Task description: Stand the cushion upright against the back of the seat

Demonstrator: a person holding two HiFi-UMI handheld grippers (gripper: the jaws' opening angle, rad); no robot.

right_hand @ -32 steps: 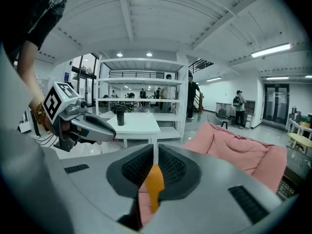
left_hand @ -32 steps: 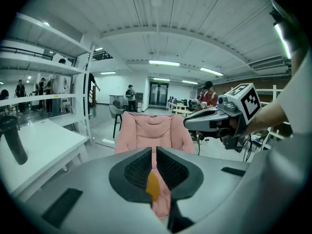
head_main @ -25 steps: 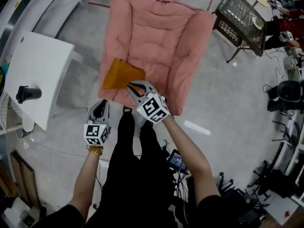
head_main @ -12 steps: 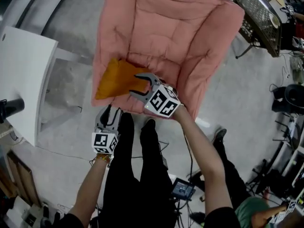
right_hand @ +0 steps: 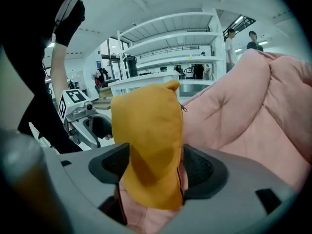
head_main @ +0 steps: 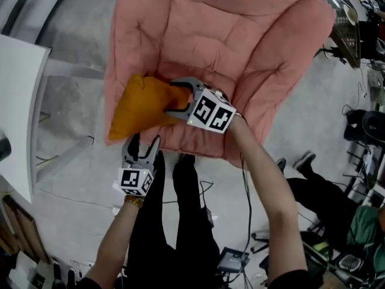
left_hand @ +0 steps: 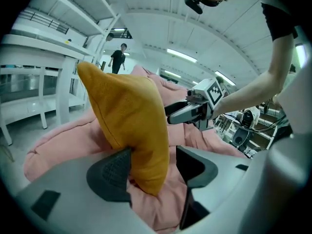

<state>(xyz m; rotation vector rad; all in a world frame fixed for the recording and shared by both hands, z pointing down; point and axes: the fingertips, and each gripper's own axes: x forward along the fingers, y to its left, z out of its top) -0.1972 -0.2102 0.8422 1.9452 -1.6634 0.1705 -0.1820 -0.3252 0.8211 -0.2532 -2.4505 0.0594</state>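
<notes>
At the near-left corner of the pink seat (head_main: 240, 41), the orange cushion (head_main: 141, 104) stood on edge with one corner up. Its near-left corner reached the seat's left rim, and it was well short of the seat back. Right gripper (head_main: 171, 96) came in from the right across the padding. Its jaws were opening, with the cushion's right end hanging between the two pads and no squeeze visible in the right gripper view (right_hand: 156, 167). Left gripper (head_main: 144, 138) sat just off the seat's near edge, pointing far. Its jaws were also opening, with the cushion's lower corner (left_hand: 129, 116) between them. The cushion brushed the left pad, and a clear gap showed before the right pad, so it had been released. From the left gripper view, the right gripper (left_hand: 178, 113) showed just past the cushion's far side. Beyond the cushion, the seat's middle and back lay as open quilted padding (right_hand: 243, 116), with raised sides left and right. Left of the seat ran a strip of bare grey floor (head_main: 72, 161), ending at the white table (head_main: 18, 101). The person's black-trousered legs (head_main: 174, 221) stood close against the seat's near edge. A dark mesh stand (head_main: 343, 11) sat off the far-right corner, apart from the seat.
</notes>
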